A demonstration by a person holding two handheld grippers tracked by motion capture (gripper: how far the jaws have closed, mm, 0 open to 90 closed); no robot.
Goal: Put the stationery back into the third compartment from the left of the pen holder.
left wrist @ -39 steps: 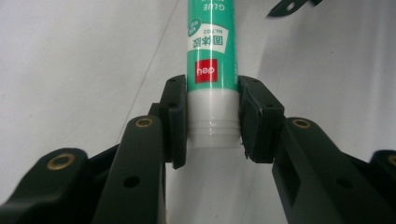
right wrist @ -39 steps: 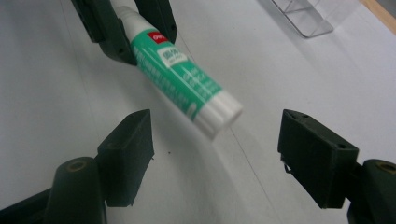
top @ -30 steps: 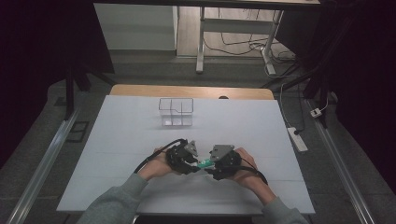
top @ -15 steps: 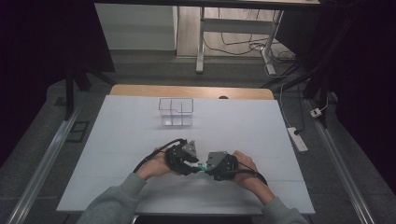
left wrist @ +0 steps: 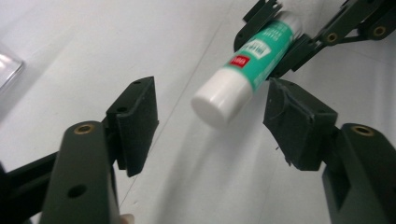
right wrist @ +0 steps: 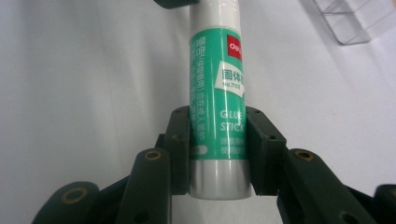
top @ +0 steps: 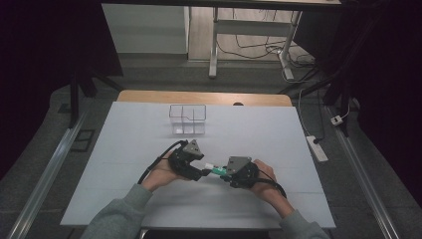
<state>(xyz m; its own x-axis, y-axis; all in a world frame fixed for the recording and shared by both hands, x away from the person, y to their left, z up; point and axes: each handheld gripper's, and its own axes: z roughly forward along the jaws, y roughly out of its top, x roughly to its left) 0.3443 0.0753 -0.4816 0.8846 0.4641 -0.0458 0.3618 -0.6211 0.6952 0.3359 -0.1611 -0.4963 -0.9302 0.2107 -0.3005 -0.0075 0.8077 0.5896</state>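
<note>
A green glue stick [top: 215, 170] with a white cap spans the gap between my two grippers, low over the white table [top: 278, 134] near its front middle. My right gripper [right wrist: 217, 149] is shut on the stick's lower body [right wrist: 217, 93], its pads pressing both sides. My left gripper [left wrist: 212, 119] stands open and its jaws have just been opening. The stick's white cap [left wrist: 219, 100] lies between its pads without touching them. From above, the left gripper [top: 205, 172] and right gripper [top: 225, 172] face each other tip to tip.
A clear divided box [top: 187, 118] stands at the table's back middle, with a corner of the clear box [right wrist: 355, 18] at the top right of the right gripper view. A power strip [top: 317, 148] lies on the floor to the right.
Both hands stay close together near the front middle with the glue stick between them. The right hand has shifted slightly toward the front edge.
</note>
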